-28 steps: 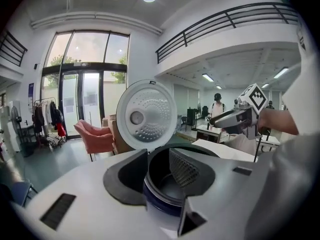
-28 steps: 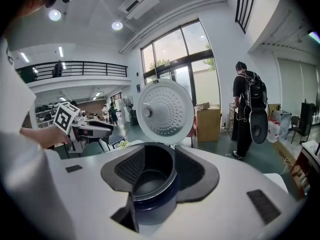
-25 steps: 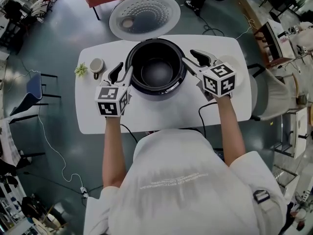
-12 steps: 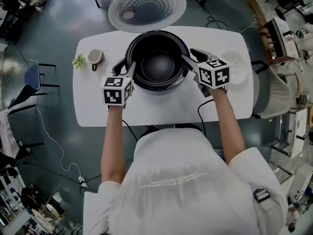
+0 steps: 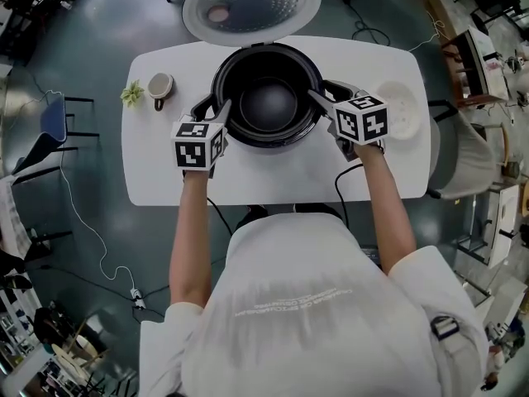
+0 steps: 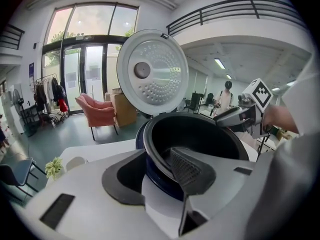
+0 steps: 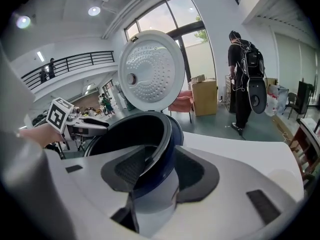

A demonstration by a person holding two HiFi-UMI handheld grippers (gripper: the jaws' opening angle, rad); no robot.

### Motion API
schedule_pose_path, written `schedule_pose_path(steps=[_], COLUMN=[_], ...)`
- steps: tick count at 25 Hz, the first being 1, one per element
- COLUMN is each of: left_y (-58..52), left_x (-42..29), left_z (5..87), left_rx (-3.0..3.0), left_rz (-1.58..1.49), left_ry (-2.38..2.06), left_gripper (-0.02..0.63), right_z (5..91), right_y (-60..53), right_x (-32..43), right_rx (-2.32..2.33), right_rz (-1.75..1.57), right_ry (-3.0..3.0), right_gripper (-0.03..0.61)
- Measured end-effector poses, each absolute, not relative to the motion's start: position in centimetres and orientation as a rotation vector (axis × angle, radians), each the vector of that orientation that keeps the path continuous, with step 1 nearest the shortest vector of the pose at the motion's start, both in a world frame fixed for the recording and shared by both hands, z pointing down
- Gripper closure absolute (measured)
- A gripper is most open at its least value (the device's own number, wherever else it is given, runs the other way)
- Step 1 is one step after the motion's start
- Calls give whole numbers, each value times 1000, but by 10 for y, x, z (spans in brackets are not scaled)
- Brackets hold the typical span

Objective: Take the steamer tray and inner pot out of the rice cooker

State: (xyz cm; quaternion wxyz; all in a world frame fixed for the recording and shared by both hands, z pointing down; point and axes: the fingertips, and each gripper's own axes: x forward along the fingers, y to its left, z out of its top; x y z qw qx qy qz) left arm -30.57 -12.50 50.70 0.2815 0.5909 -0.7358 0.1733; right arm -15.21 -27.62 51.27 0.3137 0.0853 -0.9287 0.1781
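Left gripper [image 5: 213, 110] straddles the inner pot [image 5: 269, 102] rim, its jaws just been opening, spread, not pinching. Pot sits in the rice cooker [image 5: 266, 143], lid [image 5: 250, 2] up, not lifted yet. Right gripper [image 5: 321, 91] straddles the opposite rim, jaws apart, no clamp. White round dish, likely the steamer tray [image 5: 402, 110], already out on the table [image 5: 273, 180]; pot removal left

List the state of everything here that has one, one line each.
White dimpled rice cooker lid: open, swung back.
Black round inner pot: seated in dark blue cooker body, empty.
White round steamer tray: out, on the white table.
Left tool: open, jaws just opening, pot rim between them.
Right tool: open, straddling pot rim.
Beige mug: upright.
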Motion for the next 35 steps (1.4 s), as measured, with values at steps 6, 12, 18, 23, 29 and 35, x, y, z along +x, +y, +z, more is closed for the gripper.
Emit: schedule_pose_path(steps=[6,12,18,23,29,35], left_y=[-126,-130,-128,-127,-125,-122], left_x=[-305,-298,-298,-298,-298,-301], left_z=[507,506,505,506,505,506], left_rx=[1538,1519,1499,1493,1492,1450], left_rz=[375,268,247,208,206,168], left_ry=[-1990,-1984,-2010,-2019,-2019,-2008], left_gripper=[446,462,462,463,466,487], right_z=[514,514,513,513,513,509], right_y=[-278,-280,-276,-280,-279,-276], right_x=[-151,-151,-154,-156,-161,-161], right_rx=[226,269,282,326,342,350], right_rz=[474,483,574,643,584,514], right_ry=[-2455,-2474,-2483,-2478,-2470,-2492], right_gripper=[387,414,443,443,419,427])
